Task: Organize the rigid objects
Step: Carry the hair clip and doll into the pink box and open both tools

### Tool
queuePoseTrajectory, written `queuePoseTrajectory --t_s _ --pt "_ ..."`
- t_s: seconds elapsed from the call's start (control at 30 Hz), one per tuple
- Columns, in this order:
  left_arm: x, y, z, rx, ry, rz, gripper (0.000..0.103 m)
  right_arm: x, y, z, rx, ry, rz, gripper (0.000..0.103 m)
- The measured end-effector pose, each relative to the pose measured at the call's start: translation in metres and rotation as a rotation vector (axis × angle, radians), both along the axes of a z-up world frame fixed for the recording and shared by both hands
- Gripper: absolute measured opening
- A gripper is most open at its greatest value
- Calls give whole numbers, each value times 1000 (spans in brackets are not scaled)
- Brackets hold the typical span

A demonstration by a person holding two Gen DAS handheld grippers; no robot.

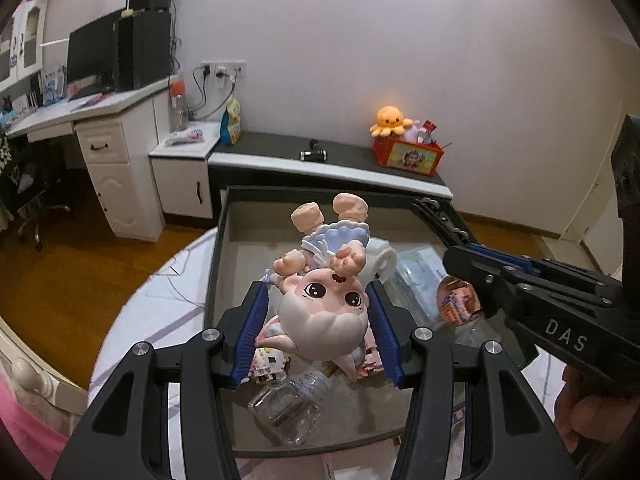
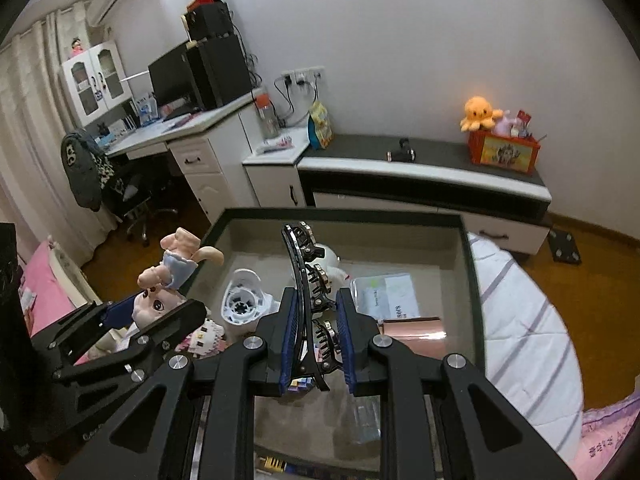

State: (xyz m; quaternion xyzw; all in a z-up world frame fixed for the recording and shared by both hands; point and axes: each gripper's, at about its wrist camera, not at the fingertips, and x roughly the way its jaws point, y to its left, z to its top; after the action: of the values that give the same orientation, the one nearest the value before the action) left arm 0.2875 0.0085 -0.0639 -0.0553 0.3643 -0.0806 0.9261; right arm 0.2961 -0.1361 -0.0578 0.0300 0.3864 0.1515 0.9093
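My left gripper (image 1: pixel 320 316) is shut on a pink doll figurine (image 1: pixel 326 304), held upside down by its head above the dark storage box (image 1: pixel 224 240). The doll also shows in the right wrist view (image 2: pixel 160 292), left of the box. My right gripper (image 2: pixel 318 328) is shut on a black hair clip (image 2: pixel 308 280) with jewelled trim, held over the box (image 2: pixel 468 264). The right gripper's body shows in the left wrist view (image 1: pixel 520 284) at the right.
In the box lie a clear plastic bottle (image 1: pixel 288 404), a clear pouch (image 1: pixel 420 276), a white plastic part (image 2: pixel 244 300), a copper-coloured box (image 2: pixel 412 330) and a pink pixel-pattern item (image 1: pixel 268 364). The box sits on a quilted bed (image 2: pixel 520 320). A low cabinet (image 2: pixel 424 172) stands behind.
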Motion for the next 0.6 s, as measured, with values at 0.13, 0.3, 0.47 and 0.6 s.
queuePoseTrajectory --t_s 0.13,0.3,0.47,0.6 --pt "6 -5 -10 21 31 -2 52 3 3 -11 -4 31 0 20" --pt "0 0 -5 60 -4 38 89 1 -4 -11 -1 20 -24 73" --pt "-24 10 8 69 -59 71 103 -18 -20 0 46 -31 -82 103" --pt "-53 12 17 60 -86 70 103 -42 -33 4 52 -59 -152 103"
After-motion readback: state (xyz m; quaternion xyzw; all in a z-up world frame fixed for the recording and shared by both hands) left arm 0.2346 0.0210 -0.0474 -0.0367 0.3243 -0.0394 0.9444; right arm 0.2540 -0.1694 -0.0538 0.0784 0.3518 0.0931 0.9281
